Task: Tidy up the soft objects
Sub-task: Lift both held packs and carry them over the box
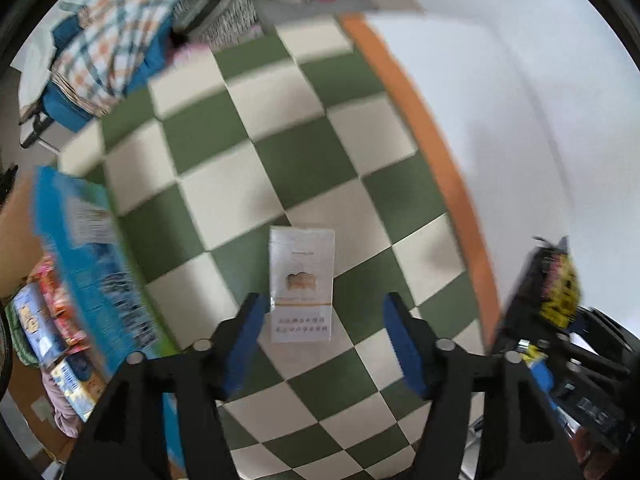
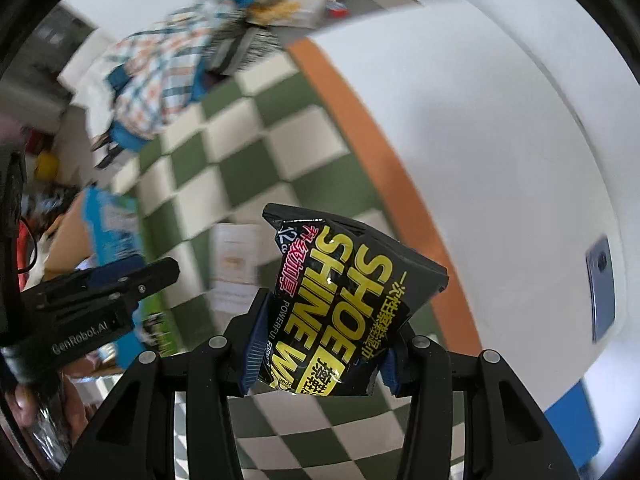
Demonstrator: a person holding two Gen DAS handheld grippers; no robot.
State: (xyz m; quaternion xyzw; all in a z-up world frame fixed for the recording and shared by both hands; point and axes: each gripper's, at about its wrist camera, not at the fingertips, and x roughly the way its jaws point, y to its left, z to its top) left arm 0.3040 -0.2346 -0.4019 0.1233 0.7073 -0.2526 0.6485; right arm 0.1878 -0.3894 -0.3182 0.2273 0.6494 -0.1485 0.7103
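Observation:
My right gripper is shut on a black and yellow shoe shine wipes pack and holds it above the green and cream checkered mat. The pack and right gripper also show at the right of the left wrist view. My left gripper is open and empty, just above a white flat packet that lies on the mat. The left gripper shows at the left of the right wrist view. The white packet appears blurred there.
A blue box stands at the mat's left edge, with several colourful packs beside it. A plaid cloth over a blue bag lies at the far left. A white surface with an orange edge borders the right.

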